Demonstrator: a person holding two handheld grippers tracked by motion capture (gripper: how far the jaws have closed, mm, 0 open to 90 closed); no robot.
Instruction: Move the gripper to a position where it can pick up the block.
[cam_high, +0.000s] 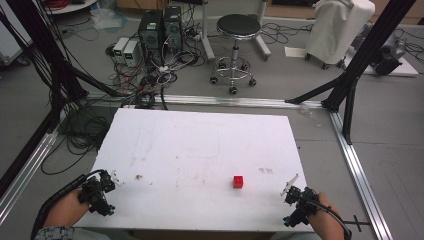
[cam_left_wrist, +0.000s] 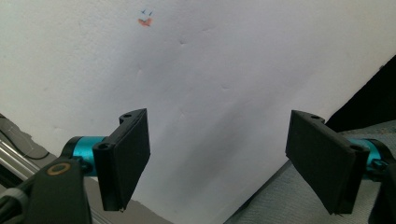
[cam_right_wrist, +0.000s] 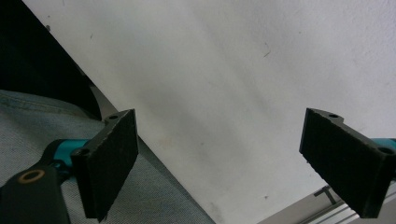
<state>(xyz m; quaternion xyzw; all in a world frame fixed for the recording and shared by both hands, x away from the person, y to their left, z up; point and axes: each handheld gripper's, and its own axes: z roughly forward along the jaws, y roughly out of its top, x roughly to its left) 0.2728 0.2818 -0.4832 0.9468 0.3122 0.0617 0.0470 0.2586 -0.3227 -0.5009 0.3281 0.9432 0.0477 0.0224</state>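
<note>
Down at seven o'clock of the white table (cam_high: 200, 140), the left gripper (cam_high: 101, 192) hangs over the near left corner with jaws spread wide and nothing between them; the right gripper (cam_high: 298, 200), at five o'clock over the near right edge, is equally agape. Between them, nearer the right one, a small red cube (cam_high: 238, 182) sits alone, bare board all around it.
</note>
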